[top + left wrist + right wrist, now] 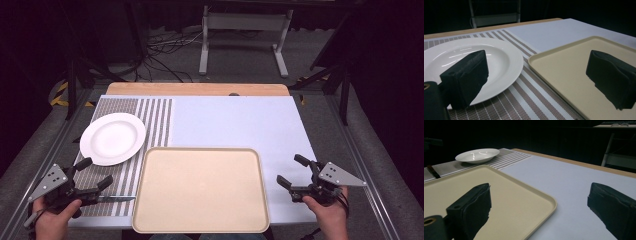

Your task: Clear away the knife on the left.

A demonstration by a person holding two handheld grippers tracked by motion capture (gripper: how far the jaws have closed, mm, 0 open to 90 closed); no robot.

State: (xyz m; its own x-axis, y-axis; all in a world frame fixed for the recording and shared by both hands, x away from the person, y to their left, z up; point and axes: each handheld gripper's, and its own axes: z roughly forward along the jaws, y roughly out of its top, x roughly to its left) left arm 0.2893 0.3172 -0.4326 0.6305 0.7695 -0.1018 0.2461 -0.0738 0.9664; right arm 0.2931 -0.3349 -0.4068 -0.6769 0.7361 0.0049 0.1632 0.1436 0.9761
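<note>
My left gripper (97, 172) is open at the table's near left, held over a striped placemat (150, 117). Nothing sits between its jaws. Just beside its lower jaw a knife (117, 199) lies on the mat, blade pointing toward a beige tray (200, 189). Ahead of this gripper a white plate (112, 138) rests empty on the mat. In the left gripper view the plate (499, 57) is at left and the tray (569, 72) at right. My right gripper (290, 169) is open and empty, right of the tray, above the pale blue table top (235, 122). The right gripper view looks across the tray (506, 195) to the plate (477, 155).
The tray is empty and fills the near middle of the table. A wooden strip (197, 89) runs along the table's far edge. Beyond it a white metal stand (245, 35) and loose cables (165, 55) sit on the dark floor.
</note>
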